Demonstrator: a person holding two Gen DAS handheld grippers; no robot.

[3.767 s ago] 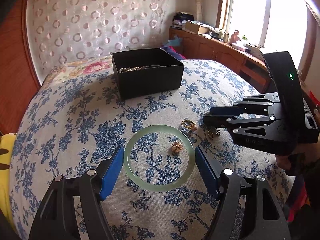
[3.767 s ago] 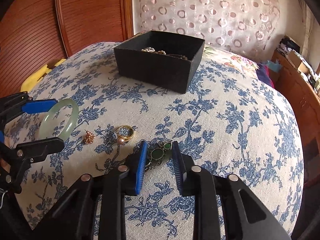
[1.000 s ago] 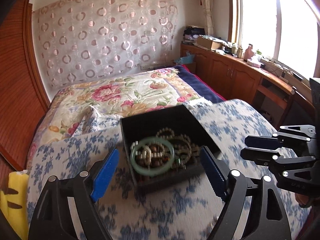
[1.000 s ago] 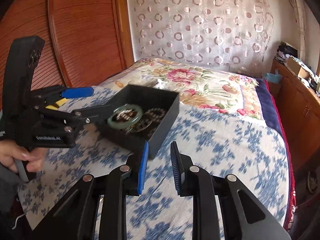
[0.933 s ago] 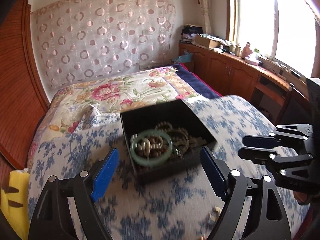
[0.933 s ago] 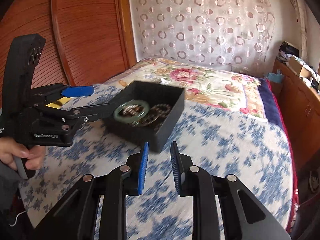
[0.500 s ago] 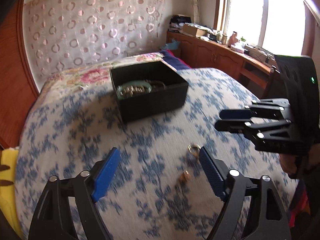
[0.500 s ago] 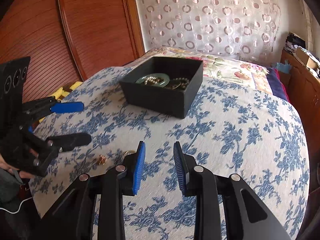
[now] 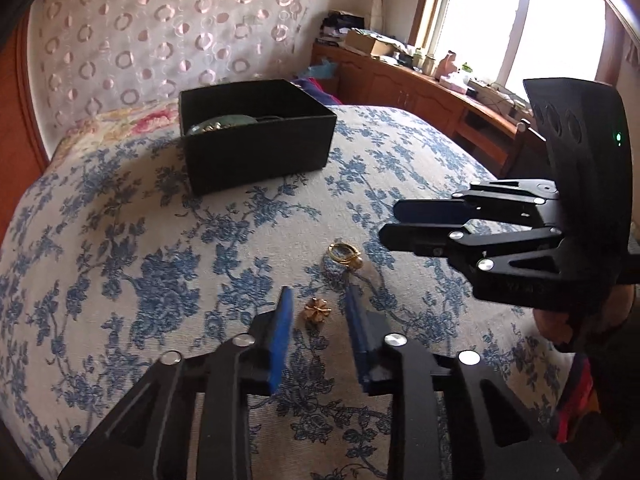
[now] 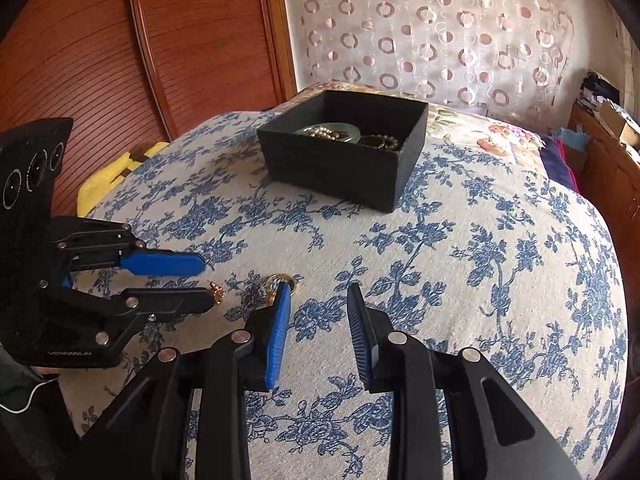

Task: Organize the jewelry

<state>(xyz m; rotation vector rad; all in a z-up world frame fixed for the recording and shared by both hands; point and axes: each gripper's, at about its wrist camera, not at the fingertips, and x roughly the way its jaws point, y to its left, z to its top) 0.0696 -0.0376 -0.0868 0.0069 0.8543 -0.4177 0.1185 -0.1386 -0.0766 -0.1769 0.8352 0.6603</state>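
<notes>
A small gold flower earring [image 9: 316,312] lies on the blue-flowered cloth between the blue fingers of my left gripper [image 9: 317,296]. Its jaws are closing around the earring, and the pads do not touch it. Just beyond lies a gold ring [image 9: 342,254]. In the right wrist view the earring [image 10: 218,291] sits at the tips of the left gripper [image 10: 206,283]. My right gripper [image 10: 318,300] hangs open over bare cloth, with the ring [image 10: 286,280] beside its left fingertip. The black box [image 10: 344,160] further back holds a green bangle [image 10: 332,132] and bead strings.
The cloth covers a rounded surface that drops away at every side. A hand [image 9: 560,320] holds the right gripper [image 9: 390,222] at the right. A wooden wall panel [image 10: 120,60] stands at the left, a patterned curtain [image 9: 160,40] behind, and a window with cabinets [image 9: 440,88] at the right.
Both grippers drew back from above the box and came down to the loose pieces. The green bangle stays in the box. The left jaws have narrowed around the flower earring.
</notes>
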